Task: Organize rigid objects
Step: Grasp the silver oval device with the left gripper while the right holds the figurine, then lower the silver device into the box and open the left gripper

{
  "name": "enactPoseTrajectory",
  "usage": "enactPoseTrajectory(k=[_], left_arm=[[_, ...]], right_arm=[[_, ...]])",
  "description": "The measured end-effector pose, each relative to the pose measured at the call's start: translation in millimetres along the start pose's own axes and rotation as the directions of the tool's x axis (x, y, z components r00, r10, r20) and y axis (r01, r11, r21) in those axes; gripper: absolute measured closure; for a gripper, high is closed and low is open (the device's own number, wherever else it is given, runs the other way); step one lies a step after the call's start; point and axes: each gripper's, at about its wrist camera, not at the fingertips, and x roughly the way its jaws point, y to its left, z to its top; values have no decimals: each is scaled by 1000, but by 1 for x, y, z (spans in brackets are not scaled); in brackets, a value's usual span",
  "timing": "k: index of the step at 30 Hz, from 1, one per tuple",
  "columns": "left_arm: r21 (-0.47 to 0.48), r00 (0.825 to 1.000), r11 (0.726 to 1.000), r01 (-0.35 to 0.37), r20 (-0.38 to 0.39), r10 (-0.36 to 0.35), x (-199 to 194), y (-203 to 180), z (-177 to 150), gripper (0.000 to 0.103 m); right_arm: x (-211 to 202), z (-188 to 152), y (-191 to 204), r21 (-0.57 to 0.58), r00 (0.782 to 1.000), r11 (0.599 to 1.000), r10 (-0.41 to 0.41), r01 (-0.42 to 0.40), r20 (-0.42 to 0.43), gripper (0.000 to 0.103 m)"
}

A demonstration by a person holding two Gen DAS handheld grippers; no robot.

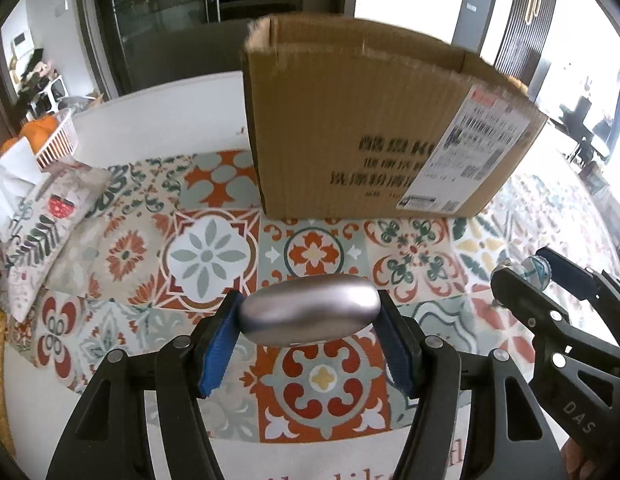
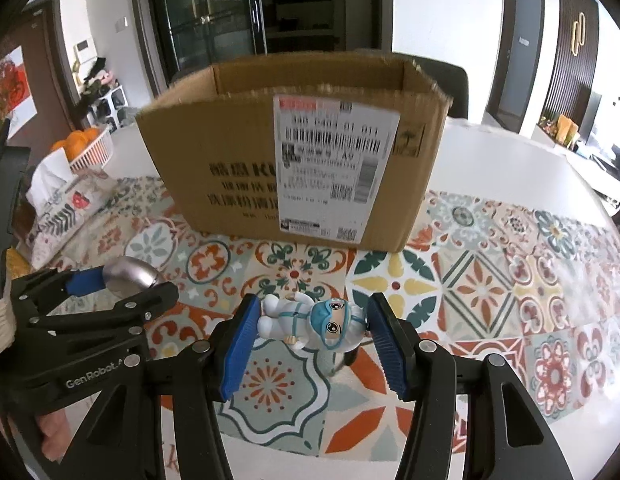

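My left gripper [image 1: 310, 312] is shut on a smooth silver metal oval [image 1: 310, 309], held above the patterned mat. It also shows in the right wrist view [image 2: 122, 280], with the oval [image 2: 130, 274] between its blue pads. My right gripper [image 2: 311, 322] is shut on a small white figurine with a blue mask [image 2: 313, 320], lying sideways between the pads. It shows at the right in the left wrist view [image 1: 523, 270], with the figurine [image 1: 534, 267] in it. An open cardboard box [image 2: 298, 160] stands ahead on the mat, also in the left wrist view [image 1: 373, 128].
A colourful tile-pattern mat [image 2: 489, 288] covers the white table [image 2: 509, 148]. At the left stand a white basket of oranges [image 1: 50, 136] and a patterned tissue cover [image 1: 42, 216]. A dark chair back [image 2: 449, 84] stands behind the box.
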Motion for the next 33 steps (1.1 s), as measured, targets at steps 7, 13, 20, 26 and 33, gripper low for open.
enactPoseTrajectory(k=[7,13,20,26,33], left_arm=[[-1,998,1000,7,57,-7,-30,3,13,39],[4,994,1000,15,108,-16,-56,1,24,39],[19,986,1000,22,167,-25,-85,-2,39,39],[27,979,999,26,204,-31,-102,-4,54,39],[32,970,999,37,237,-44,-112,-5,71,39]], right_arm=[[-30,13,2,6,998,1000,-1,0,58,47],[-54,24,5,-6,994,1000,-2,2,105,47],[-79,41,5,-6,987,1000,-8,9,163,47],[-96,54,6,-13,978,1000,-9,12,207,50],[-109,74,6,-24,967,1000,-8,15,253,75]])
